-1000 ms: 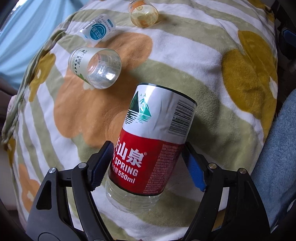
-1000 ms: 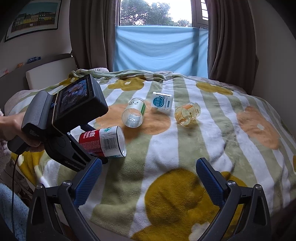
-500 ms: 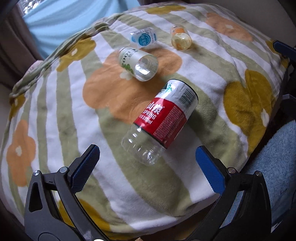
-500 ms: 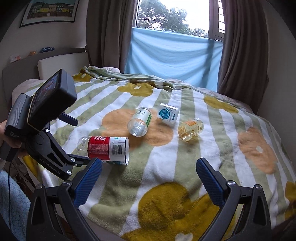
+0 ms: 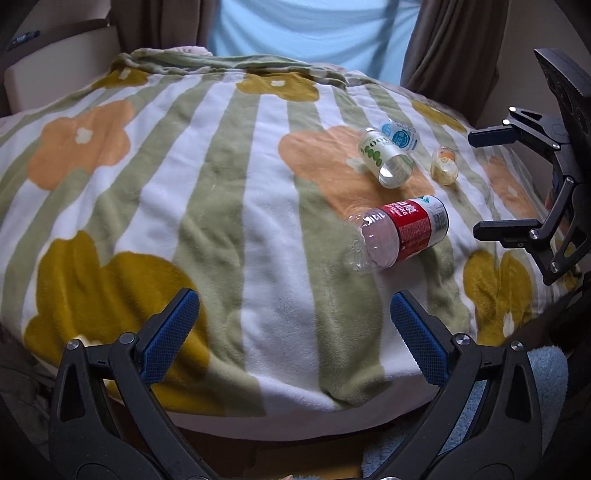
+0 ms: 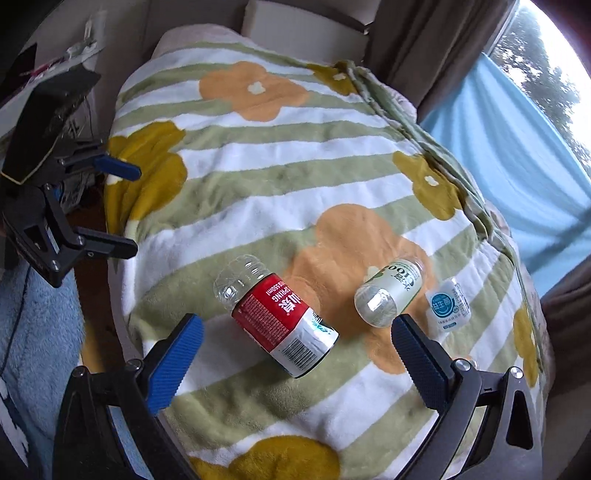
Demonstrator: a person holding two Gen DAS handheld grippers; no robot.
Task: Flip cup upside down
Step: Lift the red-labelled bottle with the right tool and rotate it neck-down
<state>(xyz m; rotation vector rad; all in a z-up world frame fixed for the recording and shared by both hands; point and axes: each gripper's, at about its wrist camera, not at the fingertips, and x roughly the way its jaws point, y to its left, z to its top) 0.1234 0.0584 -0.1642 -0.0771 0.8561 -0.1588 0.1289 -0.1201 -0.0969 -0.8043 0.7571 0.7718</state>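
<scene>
A cup cut from a clear bottle with a red and white label [image 5: 400,232] lies on its side on the flowered blanket [image 5: 221,192]; it also shows in the right wrist view [image 6: 280,325]. My left gripper [image 5: 295,332] is open and empty, back near the bed's front edge. My right gripper [image 6: 295,354] is open and empty, hovering just above and around the red-label cup without touching it. The right gripper shows in the left wrist view [image 5: 495,181], and the left gripper in the right wrist view [image 6: 118,208].
Three more cut-bottle cups lie on their sides: green-label [image 5: 384,158] [image 6: 388,291], blue-label [image 5: 400,134] [image 6: 447,304], and orange-label [image 5: 444,166]. A blue cloth [image 5: 314,29] and curtains hang behind the bed. A light blue rug [image 6: 33,332] lies beside it.
My left gripper let go of the red-label cup, which now lies on the blanket, and drew back to the left. My right gripper swung over the cup.
</scene>
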